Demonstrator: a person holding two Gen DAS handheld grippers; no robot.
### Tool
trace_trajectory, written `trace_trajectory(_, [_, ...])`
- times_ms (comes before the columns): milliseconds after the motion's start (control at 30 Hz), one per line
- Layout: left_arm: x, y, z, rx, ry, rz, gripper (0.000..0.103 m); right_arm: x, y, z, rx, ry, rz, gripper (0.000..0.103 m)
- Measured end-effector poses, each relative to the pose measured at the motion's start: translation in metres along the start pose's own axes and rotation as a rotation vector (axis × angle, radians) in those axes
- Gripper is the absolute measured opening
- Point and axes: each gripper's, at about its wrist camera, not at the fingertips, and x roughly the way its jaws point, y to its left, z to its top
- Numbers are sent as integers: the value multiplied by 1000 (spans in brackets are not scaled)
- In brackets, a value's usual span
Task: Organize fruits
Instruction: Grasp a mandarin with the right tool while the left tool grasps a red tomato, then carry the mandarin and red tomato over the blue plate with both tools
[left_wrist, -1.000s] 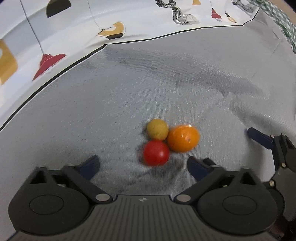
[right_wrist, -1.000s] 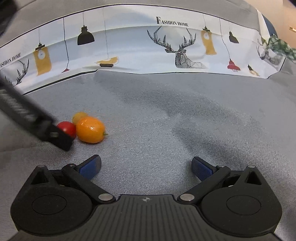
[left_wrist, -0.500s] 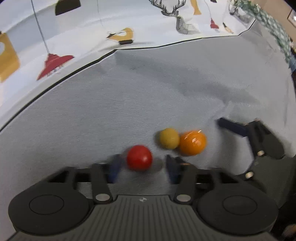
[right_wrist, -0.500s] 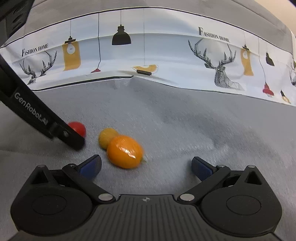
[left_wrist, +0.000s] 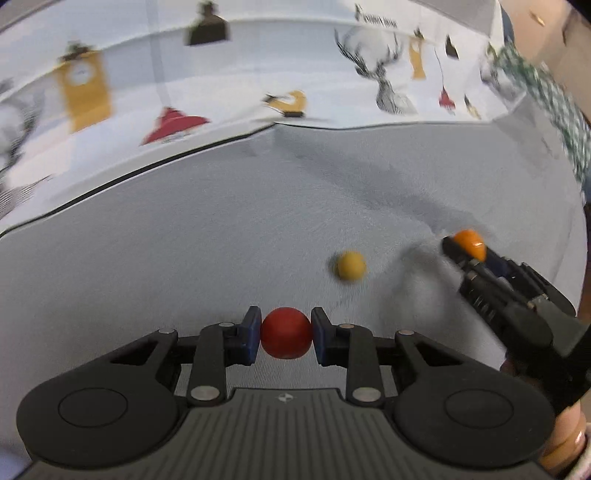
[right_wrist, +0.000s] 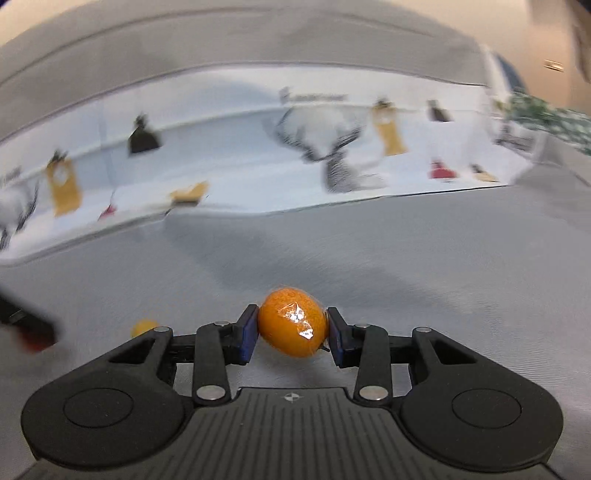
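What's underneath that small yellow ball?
Only the grey fabric surface lies under the small yellow ball. The spot it rests on is covered by the ball itself.

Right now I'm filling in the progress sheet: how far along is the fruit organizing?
Early. Nothing looks sorted yet; no bowl or tray shows. In hand: the left gripper is closing its fingers on the red fruit, and the right gripper is closing on the orange fruit, with each fruit between its pads. Left: the yellow fruit lies loose on the grey cloth, and both held fruits need placing.
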Motion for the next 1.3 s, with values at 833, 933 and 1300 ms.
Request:
trace_trajectory(833, [-326,62,-277,-366,-48,159,32,-364,179,-18,-258,139,717,40])
trace_trajectory(933, [-342,66,-301,-397,-78,148,32,-388,190,-26,-307,161,744,40])
trace_trajectory(1300, [-379,84,-339,-457,-163,143,32,-431,213,-40,-430,124,710,40])
